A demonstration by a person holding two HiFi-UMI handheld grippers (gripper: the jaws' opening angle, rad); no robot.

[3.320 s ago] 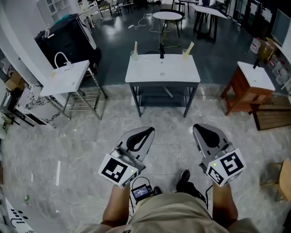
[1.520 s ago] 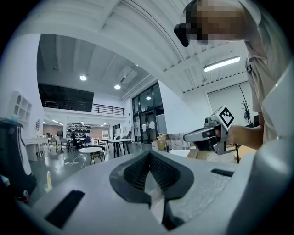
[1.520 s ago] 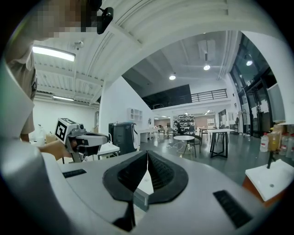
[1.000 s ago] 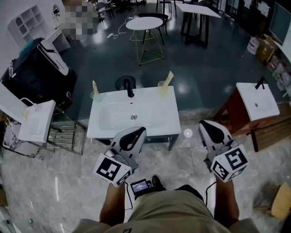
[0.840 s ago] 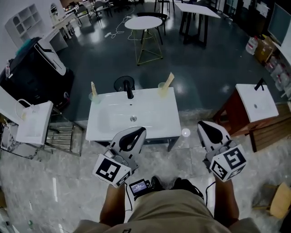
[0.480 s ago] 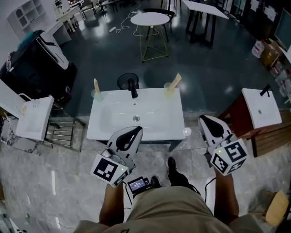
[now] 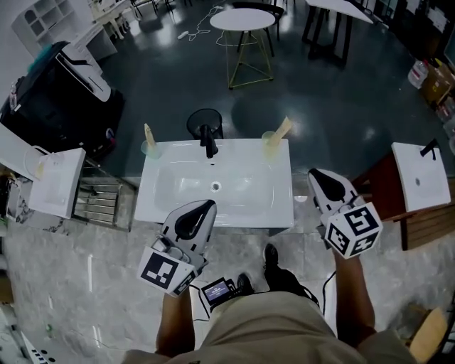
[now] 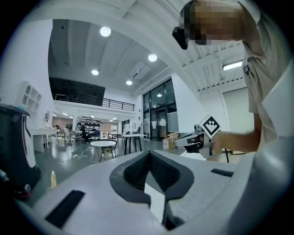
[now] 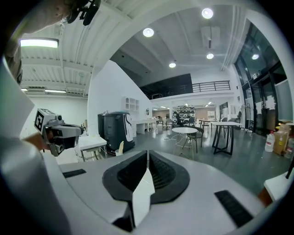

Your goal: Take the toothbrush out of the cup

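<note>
A white washbasin with a black tap stands in front of me in the head view. A clear cup at its back left corner holds a pale toothbrush. A second cup at the back right holds another toothbrush, which leans right. My left gripper is shut and empty, its tip over the basin's front edge. My right gripper is shut and empty, just off the basin's right edge. Each gripper view shows shut jaws.
A black round stool stands behind the basin and a round white table farther back. A smaller basin on a metal rack is at the left, a wooden cabinet with a basin at the right, a black machine at the far left.
The person has stepped up to the washbasin, which now lies closer and lower in the head view. Both grippers have moved forward to its front edge and stayed shut.
</note>
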